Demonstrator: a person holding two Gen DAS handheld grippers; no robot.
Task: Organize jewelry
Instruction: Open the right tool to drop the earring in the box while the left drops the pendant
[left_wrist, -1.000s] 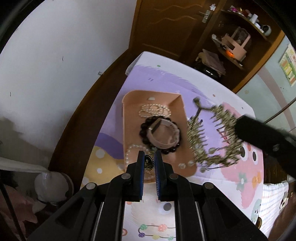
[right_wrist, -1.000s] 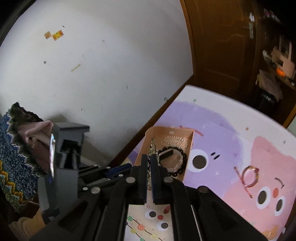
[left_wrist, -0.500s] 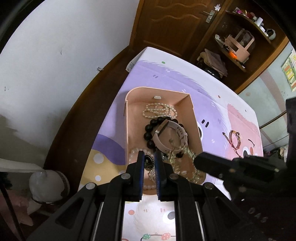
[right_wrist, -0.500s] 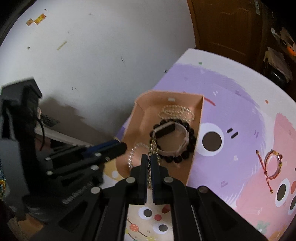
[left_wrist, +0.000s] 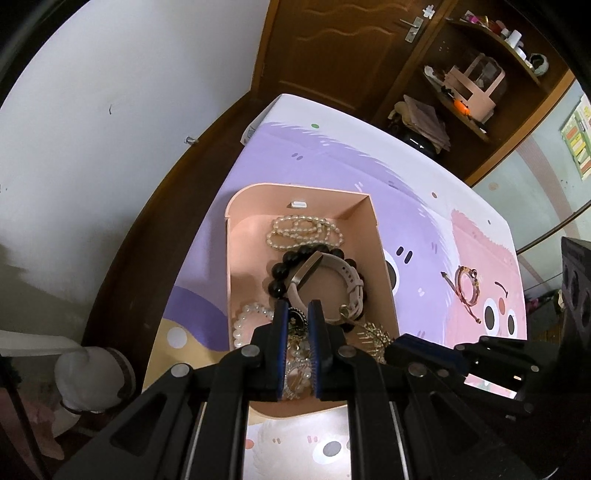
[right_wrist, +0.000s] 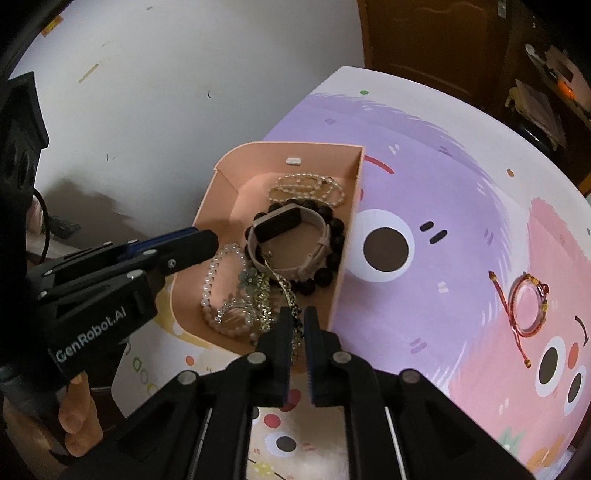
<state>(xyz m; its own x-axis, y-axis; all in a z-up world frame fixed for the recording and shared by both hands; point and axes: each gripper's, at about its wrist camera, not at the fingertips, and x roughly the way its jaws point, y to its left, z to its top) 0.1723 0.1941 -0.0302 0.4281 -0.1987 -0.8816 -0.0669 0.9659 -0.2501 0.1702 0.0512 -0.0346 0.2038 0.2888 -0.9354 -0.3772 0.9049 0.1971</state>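
A pink open box (left_wrist: 384, 258) (right_wrist: 221, 177) on the cartoon mat holds a pearl strand (left_wrist: 304, 230) (right_wrist: 306, 188), a black bead bracelet (left_wrist: 280, 277), a beige watch (left_wrist: 332, 273) (right_wrist: 291, 236), a clear bead bracelet (right_wrist: 210, 284) and a gold fringe necklace (left_wrist: 373, 338) (right_wrist: 266, 295). My right gripper (right_wrist: 297, 321) hangs over the box's near end, its jaws slightly parted around the necklace chain. My left gripper (left_wrist: 295, 314) hovers over the box, jaws slightly apart, nothing in them. A red string bracelet (left_wrist: 467, 286) (right_wrist: 528, 306) lies on the mat to the right.
The table (left_wrist: 332, 122) sits close to a white wall (left_wrist: 110, 110) on the left. A wooden door (left_wrist: 332, 48) and shelves with clutter (left_wrist: 472, 85) stand behind. A hand (right_wrist: 79, 413) holds the left gripper's body.
The right gripper carried the gold necklace from above the mat down into the box, and its jaws have parted a little. The left gripper moved closer over the box.
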